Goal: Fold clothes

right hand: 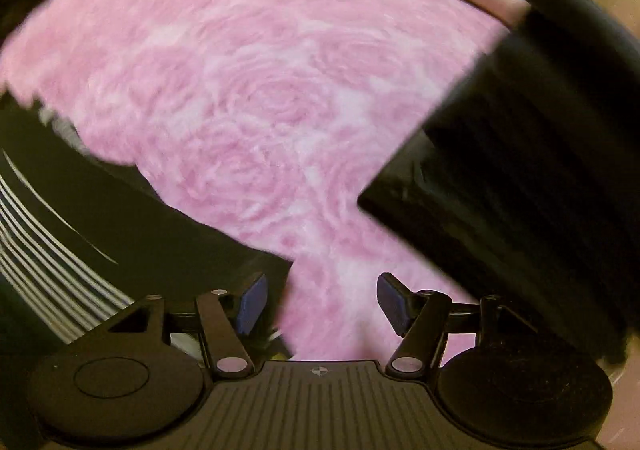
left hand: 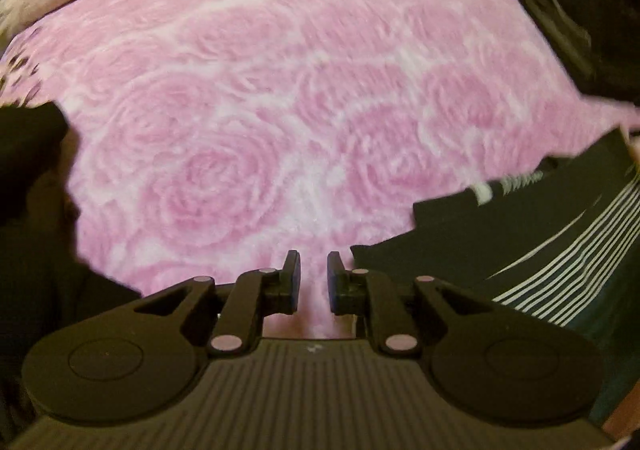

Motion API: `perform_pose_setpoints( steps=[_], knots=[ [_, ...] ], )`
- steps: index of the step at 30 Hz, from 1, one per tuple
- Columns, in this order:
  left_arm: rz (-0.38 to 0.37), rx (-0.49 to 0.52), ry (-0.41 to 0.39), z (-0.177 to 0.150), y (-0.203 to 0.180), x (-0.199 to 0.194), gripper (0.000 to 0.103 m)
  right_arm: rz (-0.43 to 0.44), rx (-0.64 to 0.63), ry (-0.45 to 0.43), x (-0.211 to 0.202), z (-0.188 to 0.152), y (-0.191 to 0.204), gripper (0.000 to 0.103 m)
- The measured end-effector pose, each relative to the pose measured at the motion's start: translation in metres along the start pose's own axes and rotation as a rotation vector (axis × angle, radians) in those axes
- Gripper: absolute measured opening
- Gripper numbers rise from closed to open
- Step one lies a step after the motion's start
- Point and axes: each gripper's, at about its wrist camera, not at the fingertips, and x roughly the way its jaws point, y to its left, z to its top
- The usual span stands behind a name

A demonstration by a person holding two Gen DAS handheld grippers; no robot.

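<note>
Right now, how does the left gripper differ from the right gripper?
The left gripper has only a narrow gap between its fingers; the right gripper stands wide open. The striped dark garment lies right of the left gripper, but left of the right gripper. Both hold nothing and point down at the pink rose blanket.

Motion blur smears the pink blanket, and the striped garment, perhaps folded, runs off-frame

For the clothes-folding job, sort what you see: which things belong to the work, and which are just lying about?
Job:
- striped dark garment
- plain dark garment
- left tool, empty
- right tool, empty

Lying about:
- pink rose blanket
</note>
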Motion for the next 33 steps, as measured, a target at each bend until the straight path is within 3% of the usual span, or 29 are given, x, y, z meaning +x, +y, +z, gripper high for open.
perform_pose_setpoints(
  steps=[3,5,11,12,13,14,15,16,22,27,30,33],
  knots=[
    [-0.046,-0.080,0.004,-0.012,0.004,-0.004,0.021,0.089,0.144,-0.020,-0.002,-0.016,-0.003,0.064],
    [-0.075,-0.114,0.018,-0.021,0.005,0.003,0.022,0.133,0.223,-0.032,0.004,-0.024,-0.003,0.064],
    [-0.131,-0.137,0.013,-0.023,0.002,0.033,0.022,0.166,0.347,-0.055,0.034,-0.022,-0.011,0.064],
    [-0.135,-0.134,0.019,-0.021,0.001,0.040,0.019,0.165,0.359,-0.049,0.037,-0.021,-0.013,0.054],
    [-0.139,-0.124,0.030,-0.019,0.000,0.045,0.011,0.161,0.362,-0.034,0.039,-0.020,-0.014,0.030],
    [-0.139,-0.111,0.035,-0.018,-0.002,0.047,0.002,0.152,0.348,-0.024,0.036,-0.019,-0.012,0.025],
    [-0.134,-0.093,0.027,-0.015,-0.006,0.044,0.002,0.143,0.334,-0.015,0.034,-0.017,-0.011,0.005],
    [-0.129,-0.075,0.015,-0.013,-0.009,0.040,0.002,0.129,0.313,-0.011,0.029,-0.016,-0.009,0.001],
    [-0.105,-0.071,-0.079,-0.004,-0.011,0.015,0.002,0.070,0.285,-0.090,0.001,-0.002,-0.010,0.001],
    [-0.083,-0.089,0.006,-0.011,-0.008,0.059,0.004,0.053,0.263,-0.027,0.044,-0.010,-0.006,0.002],
    [-0.040,-0.072,-0.012,-0.013,-0.009,0.044,0.013,0.001,0.282,-0.072,0.029,-0.022,-0.006,0.038],
    [0.016,-0.041,-0.035,-0.018,-0.010,0.018,0.012,-0.024,0.273,-0.143,-0.011,-0.034,0.006,0.038]
  ],
)
